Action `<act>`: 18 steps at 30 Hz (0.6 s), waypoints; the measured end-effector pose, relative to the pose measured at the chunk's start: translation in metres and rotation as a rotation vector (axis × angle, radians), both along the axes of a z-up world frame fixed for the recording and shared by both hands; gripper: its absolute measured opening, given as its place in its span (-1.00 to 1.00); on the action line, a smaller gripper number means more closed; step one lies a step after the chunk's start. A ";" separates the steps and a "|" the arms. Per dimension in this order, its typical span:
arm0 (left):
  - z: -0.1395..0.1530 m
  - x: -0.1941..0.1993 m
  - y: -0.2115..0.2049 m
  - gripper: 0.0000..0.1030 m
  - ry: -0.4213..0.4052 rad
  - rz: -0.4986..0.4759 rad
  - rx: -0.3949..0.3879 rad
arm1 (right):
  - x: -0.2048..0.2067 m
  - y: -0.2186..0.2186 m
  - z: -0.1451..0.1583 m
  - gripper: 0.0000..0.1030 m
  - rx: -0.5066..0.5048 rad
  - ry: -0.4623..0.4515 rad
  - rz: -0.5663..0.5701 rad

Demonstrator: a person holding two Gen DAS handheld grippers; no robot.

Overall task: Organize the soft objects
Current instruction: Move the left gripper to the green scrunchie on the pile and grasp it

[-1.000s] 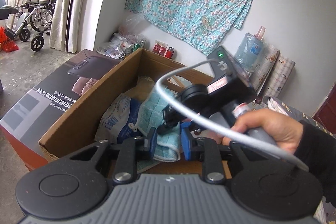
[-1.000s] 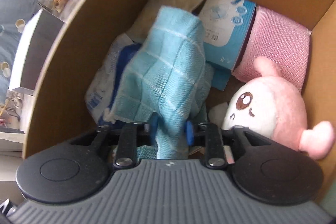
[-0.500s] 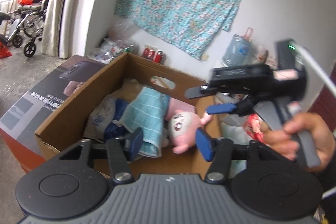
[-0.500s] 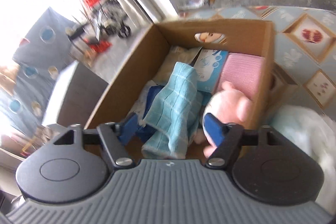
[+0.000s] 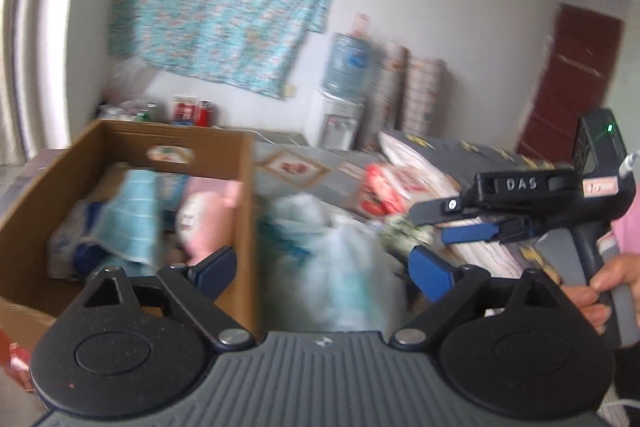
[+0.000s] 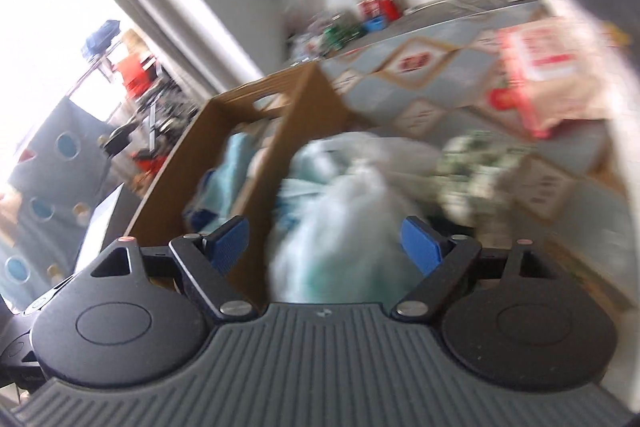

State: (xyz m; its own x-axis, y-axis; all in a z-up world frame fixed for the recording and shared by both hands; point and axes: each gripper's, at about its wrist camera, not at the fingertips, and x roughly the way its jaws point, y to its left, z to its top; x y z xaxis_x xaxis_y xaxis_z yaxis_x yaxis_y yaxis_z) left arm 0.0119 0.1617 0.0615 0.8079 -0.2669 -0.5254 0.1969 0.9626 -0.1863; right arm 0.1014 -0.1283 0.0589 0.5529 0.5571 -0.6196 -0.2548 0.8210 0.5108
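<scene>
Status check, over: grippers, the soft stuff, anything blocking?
Left gripper and right gripper open, empty. Blue towel and pink plush in the cardboard box. White bag beside the box, unobstructed.

brown box [image 5: 244, 203], blue checked towel [image 5: 128, 219]

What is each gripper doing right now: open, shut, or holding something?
Left gripper: open, holding nothing.
Right gripper: open, holding nothing.
</scene>
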 end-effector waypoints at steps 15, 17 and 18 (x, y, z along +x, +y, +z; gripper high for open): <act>-0.042 0.044 -0.116 0.65 -0.013 -0.135 0.139 | 0.000 -0.085 -0.032 0.63 -0.021 0.026 -0.106; -0.041 0.056 -0.118 0.55 0.000 -0.133 0.141 | 0.003 -0.086 -0.031 0.62 -0.047 0.005 -0.096; -0.041 0.062 -0.117 0.54 0.007 -0.129 0.133 | 0.005 -0.086 -0.032 0.62 -0.062 -0.004 -0.089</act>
